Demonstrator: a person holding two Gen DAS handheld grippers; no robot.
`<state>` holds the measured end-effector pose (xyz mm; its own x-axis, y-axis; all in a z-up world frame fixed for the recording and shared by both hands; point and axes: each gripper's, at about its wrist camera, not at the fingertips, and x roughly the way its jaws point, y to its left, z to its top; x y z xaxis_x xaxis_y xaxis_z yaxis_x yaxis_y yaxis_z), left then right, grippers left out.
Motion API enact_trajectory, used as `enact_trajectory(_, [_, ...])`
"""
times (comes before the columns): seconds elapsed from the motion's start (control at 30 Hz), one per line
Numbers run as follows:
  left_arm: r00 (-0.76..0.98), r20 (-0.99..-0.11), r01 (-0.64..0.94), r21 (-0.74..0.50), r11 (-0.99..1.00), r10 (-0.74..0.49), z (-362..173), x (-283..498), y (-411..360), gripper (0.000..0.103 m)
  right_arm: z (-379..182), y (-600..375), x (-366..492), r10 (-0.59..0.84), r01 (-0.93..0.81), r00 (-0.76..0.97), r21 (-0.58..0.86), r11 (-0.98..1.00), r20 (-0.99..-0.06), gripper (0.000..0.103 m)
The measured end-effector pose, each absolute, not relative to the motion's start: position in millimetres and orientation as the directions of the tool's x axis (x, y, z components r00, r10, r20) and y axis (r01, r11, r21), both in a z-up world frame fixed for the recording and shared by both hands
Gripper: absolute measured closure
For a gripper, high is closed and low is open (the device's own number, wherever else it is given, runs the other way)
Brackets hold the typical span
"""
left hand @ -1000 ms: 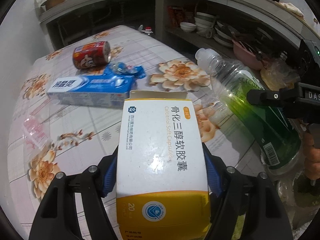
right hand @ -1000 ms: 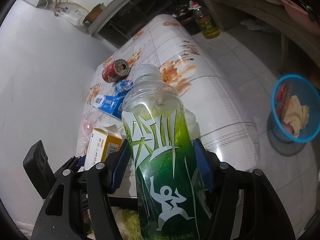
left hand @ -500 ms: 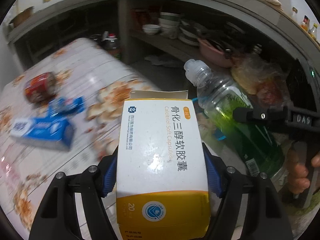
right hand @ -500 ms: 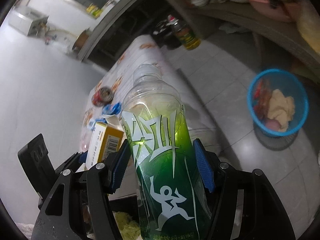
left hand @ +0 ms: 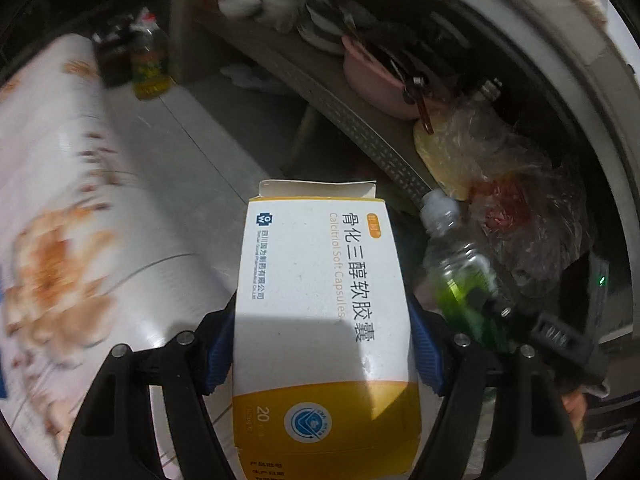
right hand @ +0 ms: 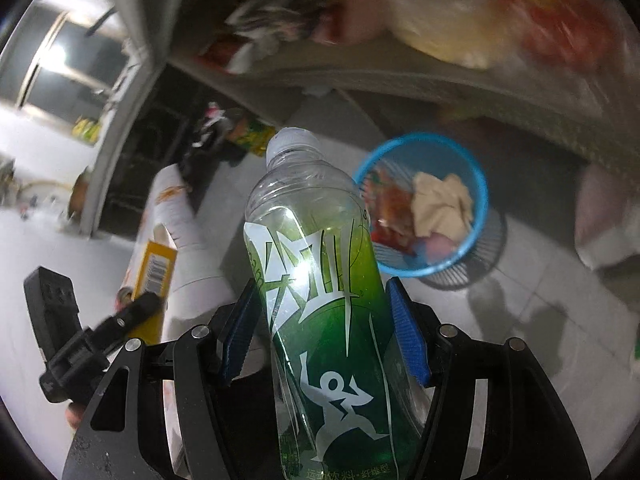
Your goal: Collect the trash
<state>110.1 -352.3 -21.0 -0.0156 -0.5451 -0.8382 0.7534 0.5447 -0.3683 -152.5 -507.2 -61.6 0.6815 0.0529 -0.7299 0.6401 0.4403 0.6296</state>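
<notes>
My left gripper (left hand: 322, 352) is shut on a white and yellow medicine box (left hand: 320, 272), its blue pads pressed on the two long sides and the open flap pointing away. My right gripper (right hand: 322, 336) is shut on a clear bottle with a green label (right hand: 316, 264), cap pointing away. The bottle (left hand: 456, 268) also shows in the left wrist view, just right of the box. A blue mesh trash basket (right hand: 482, 200) stands on the floor beyond the bottle and to its right, holding crumpled paper and red scraps. The left gripper with the box (right hand: 156, 272) is at the left in the right wrist view.
The table with the floral cloth (left hand: 60, 240) lies to the left, its edge next to grey floor tiles (left hand: 192, 140). A low shelf (left hand: 360, 128) carries bowls, a pink basin (left hand: 372, 80) and plastic bags (left hand: 500, 184). An oil bottle (left hand: 150, 68) stands on the floor by the table.
Both grippers swung right, off the table toward the floor and shelf, each keeping its load. The can and toothpaste box left the view. The blue basket came nearer the bottle in the right wrist view.
</notes>
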Motion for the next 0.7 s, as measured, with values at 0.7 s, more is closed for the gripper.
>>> enact_trajectory(0.7, [-0.148, -0.755, 0.714, -0.529, 0.459, -0.638, -40, 113, -443, 0.019, -154, -551, -106, 0.016, 0.745, 0.598, 0.563, 0.357, -0.802, 0.028])
